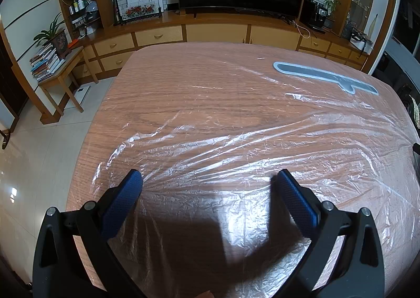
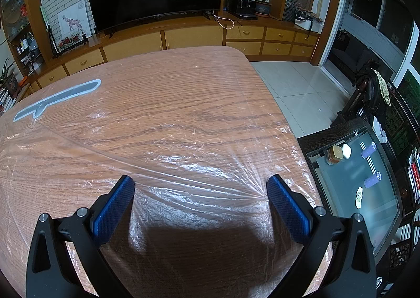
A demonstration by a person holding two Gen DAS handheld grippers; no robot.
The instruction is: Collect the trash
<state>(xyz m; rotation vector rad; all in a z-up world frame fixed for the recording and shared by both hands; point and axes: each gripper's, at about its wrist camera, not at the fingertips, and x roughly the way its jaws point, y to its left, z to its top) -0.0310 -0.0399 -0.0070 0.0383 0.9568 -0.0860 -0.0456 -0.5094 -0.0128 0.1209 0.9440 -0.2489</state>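
Left wrist view: the left tool hangs low over the near edge of the wood-grain tabletop, its blue-padded fingers spread wide with nothing between them. A thin clear plastic sheet lies crumpled and wrinkled across the tabletop, reaching under and past both fingers. A grey knife-shaped mat lies flat under the sheet near the far right corner.

Right wrist view: the right tool is also wide apart and empty, near the tabletop's right edge. The plastic sheet gathers in folds fanning from the right finger's tip, which touches it. The grey mat sits toward the far left
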